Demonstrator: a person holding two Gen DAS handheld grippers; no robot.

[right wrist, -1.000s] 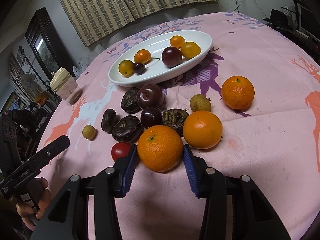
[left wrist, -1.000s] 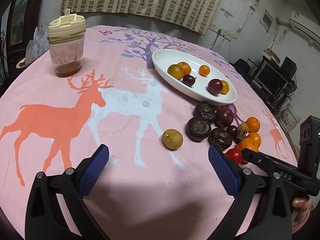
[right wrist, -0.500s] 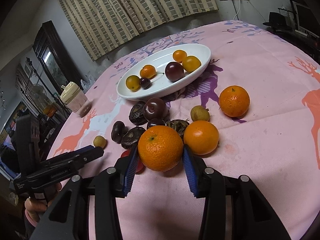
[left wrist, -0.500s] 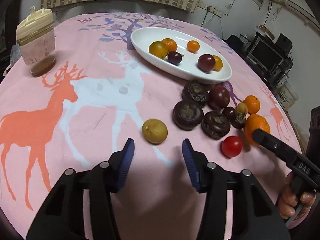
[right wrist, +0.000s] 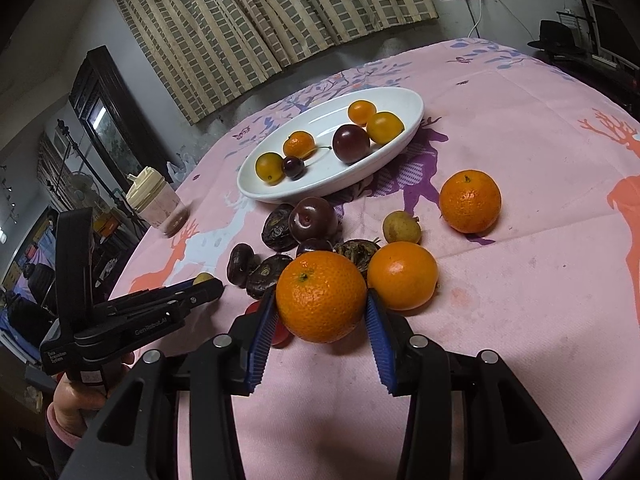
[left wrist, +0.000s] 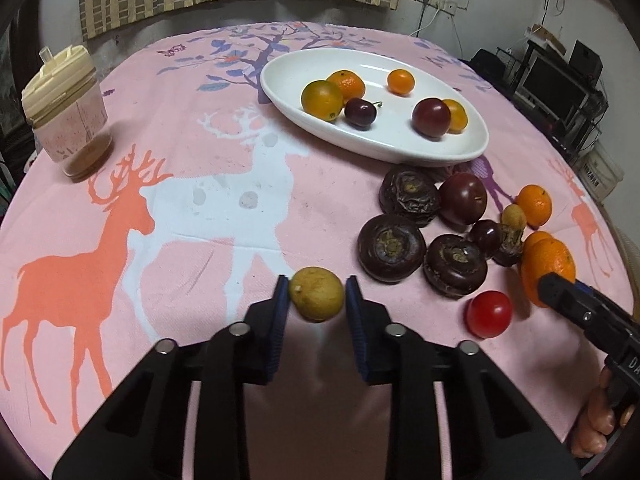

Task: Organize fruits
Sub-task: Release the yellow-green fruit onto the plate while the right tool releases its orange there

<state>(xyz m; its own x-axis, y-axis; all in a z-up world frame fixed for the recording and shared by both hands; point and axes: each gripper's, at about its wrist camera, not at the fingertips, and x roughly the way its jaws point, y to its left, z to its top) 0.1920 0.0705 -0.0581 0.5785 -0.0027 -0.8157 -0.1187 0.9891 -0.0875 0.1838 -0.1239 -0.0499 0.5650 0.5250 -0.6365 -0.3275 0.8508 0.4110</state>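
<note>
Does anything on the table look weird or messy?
A little. Grey blotchy stains mark the white deer on the tablecloth, as if something dripped there. Many fruits also sit loose beside the white dish rather than in it, such as the dark plum. Nothing looks broken or tipped over.

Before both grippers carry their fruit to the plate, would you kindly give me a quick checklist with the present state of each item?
1. Right gripper clamped on the orange: ok.
2. Left gripper around the small yellow fruit: ok, though firm contact: cannot tell.
3. Orange lifted off the cloth: cannot tell.
4. Bare space on the white plate: ok.
5. Way to the plate free: not ok, dark fruits lie between.
</note>
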